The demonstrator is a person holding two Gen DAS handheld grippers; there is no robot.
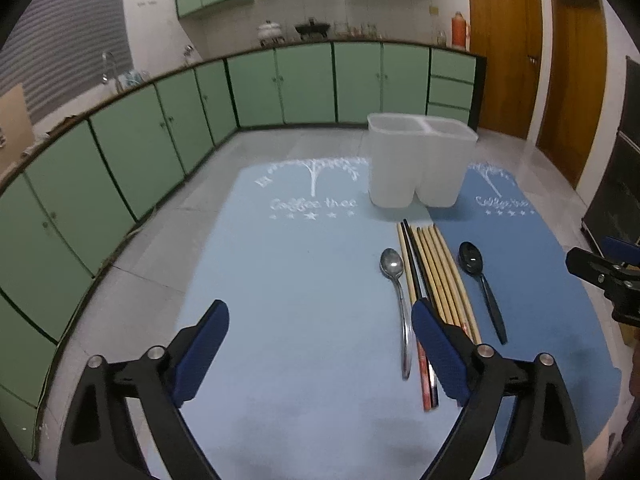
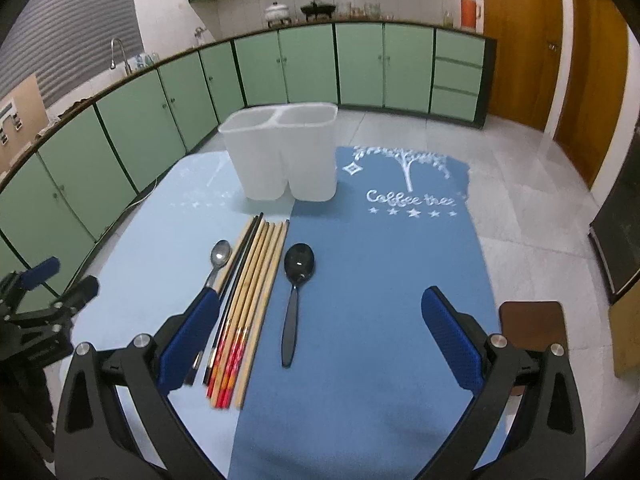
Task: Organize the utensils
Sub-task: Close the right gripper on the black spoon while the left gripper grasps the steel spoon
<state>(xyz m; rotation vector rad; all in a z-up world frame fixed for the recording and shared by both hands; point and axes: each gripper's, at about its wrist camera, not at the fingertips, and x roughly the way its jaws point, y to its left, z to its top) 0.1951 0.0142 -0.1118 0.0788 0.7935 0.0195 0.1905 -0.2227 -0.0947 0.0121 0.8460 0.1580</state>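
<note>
White translucent plastic forms the two-compartment holder, which stands upright at the far end of the table, straddling the seam where the pale blue mat meets the darker blue mat. Both of its compartments look empty, though the frosted walls make that hard to confirm.

Just in front of the holder lies a bundle of chopsticks, side by side along that seam, most of them bamboo-coloured with red-patterned near ends and one pair black. To the left of the holder's centre line, touching or almost touching the bundle, rests a metal spoon with its bowl toward the holder. To the right of the bundle, slightly apart from it, a black plastic spoon lies the same way on the darker mat.

Nearer than the holder and the utensils, the left gripper hangs over the pale mat with its blue pads spread wide, nothing between them. The right gripper hangs over the darker mat, likewise spread and empty.
</note>
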